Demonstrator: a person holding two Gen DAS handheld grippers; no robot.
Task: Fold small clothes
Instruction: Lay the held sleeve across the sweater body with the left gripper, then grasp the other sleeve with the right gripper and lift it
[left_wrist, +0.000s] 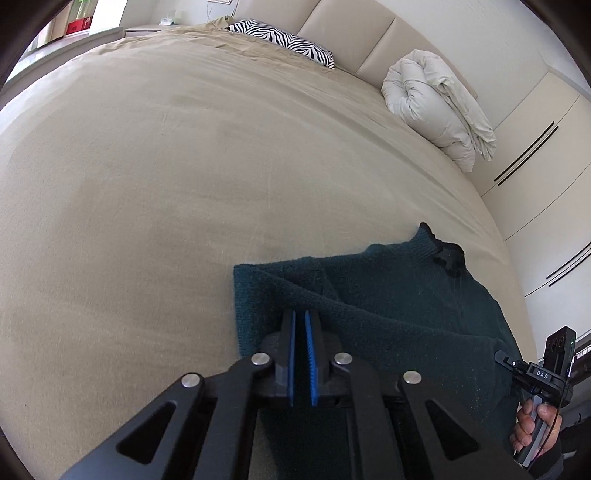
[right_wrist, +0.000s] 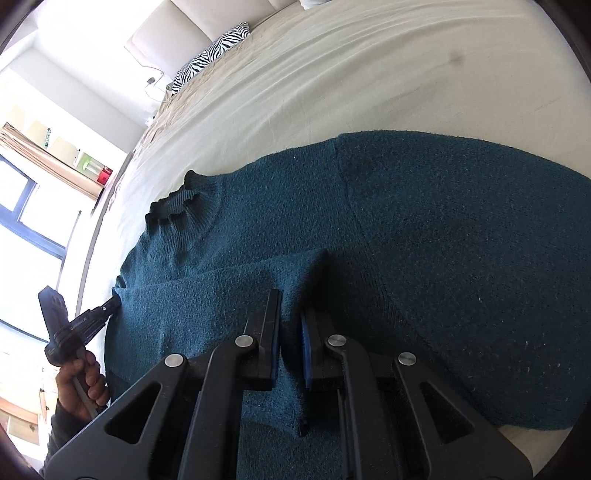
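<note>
Folding is under way but not far along, by the look of it. One dark green sweater (right_wrist: 424, 236) lies on the bed (left_wrist: 147, 184), near its front edge, with the ribbed collar (right_wrist: 177, 203) pointing toward the headboard side. One sleeve or side flap (right_wrist: 229, 291) is already laid across the body, forming a raised ridge of fabric down the middle.

Left gripper (left_wrist: 300, 325), in its own camera, sits over the sweater's edge with its blue pads almost together; whether any cloth is pinched between them I cannot tell. From the right camera its tip touches the sweater's side edge, and the left hand (right_wrist: 81, 380) wraps its handle.

Right gripper (right_wrist: 291, 314) straddles the fold ridge, jaws narrowly apart with knit bunched between them; it seems to be clenched on the sweater there, though the pads are partly hidden. Right hand (left_wrist: 535, 428) grips its handle at the bed's edge.

Still to do, I judge: the far side remains spread wide and flat, so that half needs folding in, then the length doubled over. A zebra pillow (left_wrist: 280, 38) and a rolled duvet (left_wrist: 436, 107) sit well apart.
</note>
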